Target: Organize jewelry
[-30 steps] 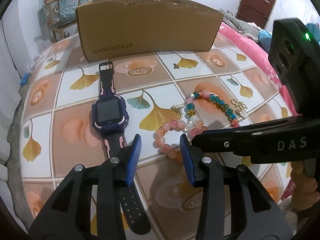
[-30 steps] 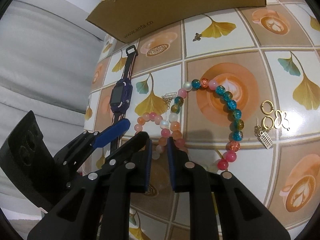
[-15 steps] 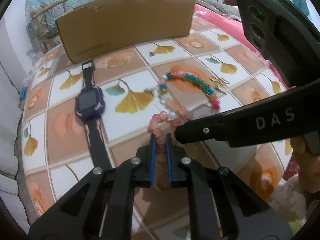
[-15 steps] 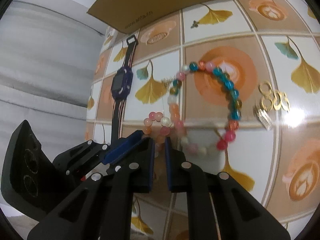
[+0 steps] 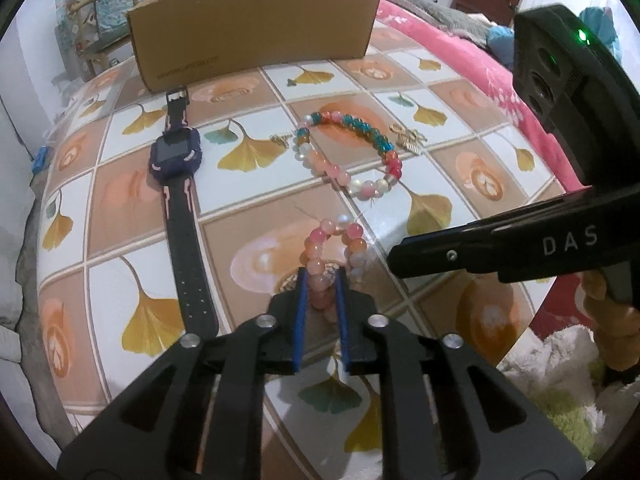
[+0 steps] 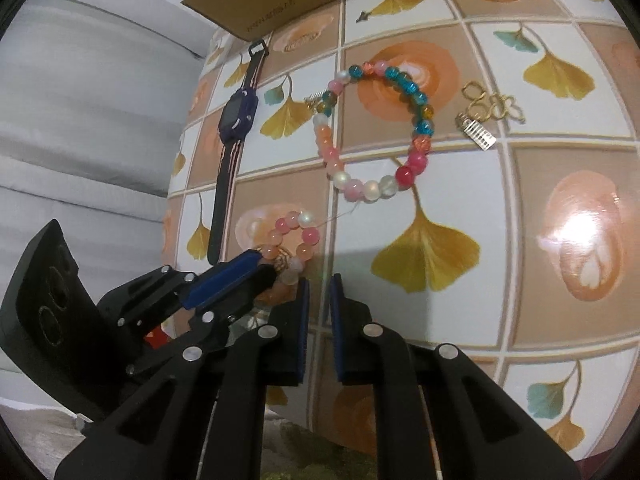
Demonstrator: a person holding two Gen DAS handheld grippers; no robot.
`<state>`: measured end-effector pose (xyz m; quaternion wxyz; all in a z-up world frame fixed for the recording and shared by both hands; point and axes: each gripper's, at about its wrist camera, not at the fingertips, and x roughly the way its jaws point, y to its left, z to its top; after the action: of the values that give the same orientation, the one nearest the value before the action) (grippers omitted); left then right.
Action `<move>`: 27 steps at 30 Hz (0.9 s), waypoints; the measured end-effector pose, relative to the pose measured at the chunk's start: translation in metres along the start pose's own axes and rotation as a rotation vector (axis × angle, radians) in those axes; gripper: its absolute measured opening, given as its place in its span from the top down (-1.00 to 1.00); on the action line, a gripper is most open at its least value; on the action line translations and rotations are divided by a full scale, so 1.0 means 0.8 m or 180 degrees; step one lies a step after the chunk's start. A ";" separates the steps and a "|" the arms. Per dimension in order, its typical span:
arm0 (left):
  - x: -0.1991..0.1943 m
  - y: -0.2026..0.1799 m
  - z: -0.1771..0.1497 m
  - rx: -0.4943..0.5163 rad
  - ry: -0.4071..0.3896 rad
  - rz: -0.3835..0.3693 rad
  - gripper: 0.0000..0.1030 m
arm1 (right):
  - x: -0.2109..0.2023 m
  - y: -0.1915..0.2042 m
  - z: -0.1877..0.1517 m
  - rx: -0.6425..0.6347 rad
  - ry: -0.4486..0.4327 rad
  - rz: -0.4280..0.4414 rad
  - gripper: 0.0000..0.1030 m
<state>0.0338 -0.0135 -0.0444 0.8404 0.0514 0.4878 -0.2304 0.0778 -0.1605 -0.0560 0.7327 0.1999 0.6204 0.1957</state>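
Observation:
A small pink bead bracelet lies on the ginkgo-patterned tablecloth, and its near beads sit between the blue pads of my left gripper. Those jaws are opening and stand a little wider than the beads. A larger multicoloured bead bracelet lies farther back, apart from the pink one. My right gripper is shut with nothing between its pads, just right of the pink bracelet. A purple smartwatch lies to the left. Gold earrings rest to the right.
A cardboard box stands at the table's far edge. A small gold charm lies beside the large bracelet. A pink blanket covers a bed at right, and a wooden chair stands behind the box. The near table edge is just below both grippers.
The left jaws closed on the pink bracelet, drew it toward the near edge away from the multicoloured one, then widened slightly. Both grippers moved back toward the near edge.

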 end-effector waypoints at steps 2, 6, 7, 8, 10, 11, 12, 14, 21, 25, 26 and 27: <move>-0.006 0.004 0.005 -0.0022 -0.0055 0.0046 0.43 | -0.013 0.000 0.008 -0.0016 -0.0106 0.0008 0.77; -0.025 0.022 0.034 -0.0087 -0.0289 0.0132 0.01 | -0.066 -0.010 0.042 -0.0033 -0.0528 -0.0038 0.41; -0.028 0.027 0.044 -0.0117 -0.0345 0.0151 -0.09 | -0.082 -0.013 0.054 -0.0035 -0.0669 -0.0093 0.31; -0.033 0.037 0.060 -0.0178 -0.0442 0.0185 -0.11 | -0.096 -0.014 0.064 -0.0042 -0.0794 -0.0146 0.20; -0.042 0.053 0.086 -0.0269 -0.0587 0.0200 -0.16 | -0.121 -0.015 0.083 -0.0075 -0.0974 -0.0209 0.15; -0.046 0.064 0.102 -0.0327 -0.0683 0.0227 -0.18 | -0.127 -0.012 0.093 -0.0085 -0.1046 -0.0230 0.05; -0.049 0.074 0.117 -0.0368 -0.0769 0.0275 -0.24 | -0.135 -0.013 0.103 -0.0099 -0.1130 -0.0254 -0.09; -0.050 0.090 0.148 -0.0389 -0.0892 0.0396 -0.27 | -0.147 -0.017 0.126 -0.0075 -0.1291 -0.0351 -0.20; -0.043 0.164 0.255 -0.0804 -0.1177 0.0594 -0.40 | -0.181 -0.082 0.229 0.0528 -0.1716 -0.0407 -0.38; -0.002 0.195 0.302 -0.0935 -0.0905 0.0714 -0.40 | -0.153 -0.104 0.298 0.0694 -0.1488 -0.0302 -0.38; 0.010 0.200 0.309 -0.0969 -0.0811 0.0773 -0.39 | -0.143 -0.106 0.310 0.0711 -0.1382 -0.0298 -0.38; 0.018 0.206 0.313 -0.0995 -0.0720 0.0823 -0.26 | -0.136 -0.106 0.315 0.0713 -0.1319 -0.0297 -0.38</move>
<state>0.3114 0.0497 0.0505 0.9100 -0.0435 0.4096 -0.0468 0.3132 -0.3030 0.0269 0.8259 0.2869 0.4832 0.0464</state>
